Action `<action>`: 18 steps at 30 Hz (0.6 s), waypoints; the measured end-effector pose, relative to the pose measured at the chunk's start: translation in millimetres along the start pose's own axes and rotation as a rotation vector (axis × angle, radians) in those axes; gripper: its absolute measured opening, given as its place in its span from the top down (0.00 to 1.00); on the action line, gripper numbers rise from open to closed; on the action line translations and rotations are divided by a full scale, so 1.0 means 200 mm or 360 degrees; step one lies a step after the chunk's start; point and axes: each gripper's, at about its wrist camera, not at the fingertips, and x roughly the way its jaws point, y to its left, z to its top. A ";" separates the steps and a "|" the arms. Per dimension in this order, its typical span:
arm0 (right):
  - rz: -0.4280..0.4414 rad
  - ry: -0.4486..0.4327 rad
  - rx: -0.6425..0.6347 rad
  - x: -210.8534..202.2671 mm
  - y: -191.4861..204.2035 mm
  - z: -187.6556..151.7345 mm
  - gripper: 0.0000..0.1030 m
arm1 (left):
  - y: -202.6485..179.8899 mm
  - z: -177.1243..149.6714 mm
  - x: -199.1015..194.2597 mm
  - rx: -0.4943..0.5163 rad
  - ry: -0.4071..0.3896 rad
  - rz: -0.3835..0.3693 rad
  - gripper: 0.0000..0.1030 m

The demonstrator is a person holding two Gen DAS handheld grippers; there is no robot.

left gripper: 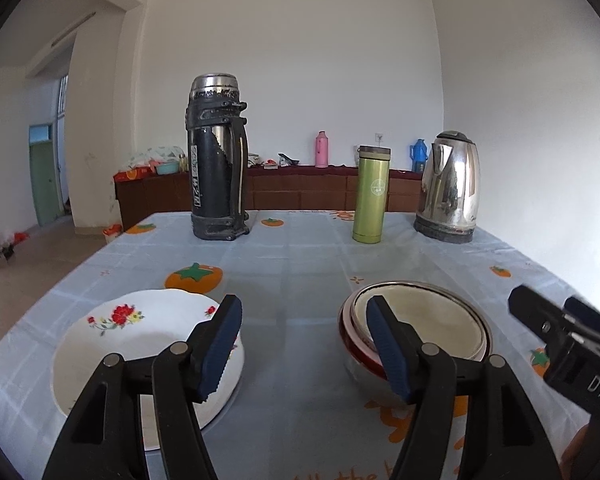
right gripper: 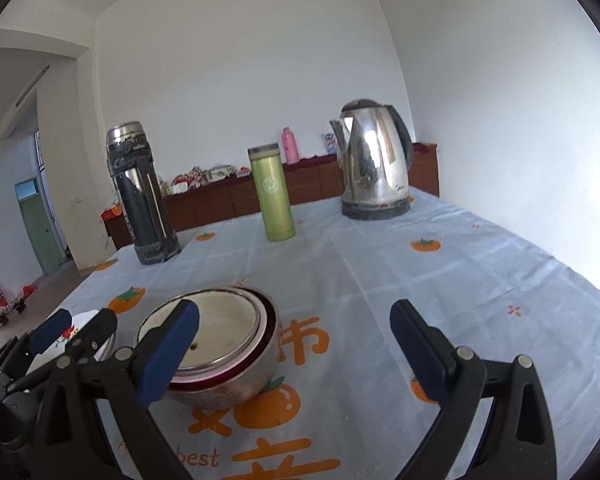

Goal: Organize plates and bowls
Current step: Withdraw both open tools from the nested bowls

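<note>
The bowls (right gripper: 220, 344) sit nested on the cloth, a steel one outside, a red-rimmed one within, a cream one innermost, just ahead of my right tongs (right gripper: 296, 352) and to their left. I judge the stack fairly light but slick: smooth steel and glazed walls, rigid, likely to clatter or slide if pinched on the curve. The rim looks the best place to bite, one pad inside, one outside.

The plate (left gripper: 140, 340) lies left of the bowls, apart from them, white with red flowers and a scalloped edge; it is thin, hard and, I would guess, chippable. Its lip is the only hold.

My left tongs (left gripper: 304, 348) stand wide with nothing between the ribbed blue pads (left gripper: 220, 348); the right ones gape wide too, empty.

Beyond stand a black flask (left gripper: 218, 160), a green tumbler (left gripper: 370, 196) and a shiny kettle (left gripper: 450, 188) on the persimmon-print tablecloth (left gripper: 292, 256).
</note>
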 end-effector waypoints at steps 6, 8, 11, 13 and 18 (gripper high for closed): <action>0.0035 0.0108 0.0152 0.07 -0.08 0.01 0.16 | -0.02 0.02 0.08 -0.0059 0.0079 -0.0056 0.35; 0.0064 0.0166 0.0197 0.11 -0.10 0.00 0.21 | -0.05 0.03 0.10 -0.0049 0.0094 -0.0062 0.35; 0.0109 0.0218 0.0239 0.15 -0.10 0.00 0.27 | -0.06 0.03 0.14 -0.0034 0.0121 -0.0068 0.35; 0.0134 0.0212 0.0240 0.16 -0.09 0.00 0.27 | -0.06 0.04 0.16 -0.0054 0.0142 -0.0064 0.35; 0.0134 0.0263 0.0218 0.22 -0.05 -0.01 0.27 | -0.06 0.04 0.24 -0.0107 0.0232 -0.0108 0.35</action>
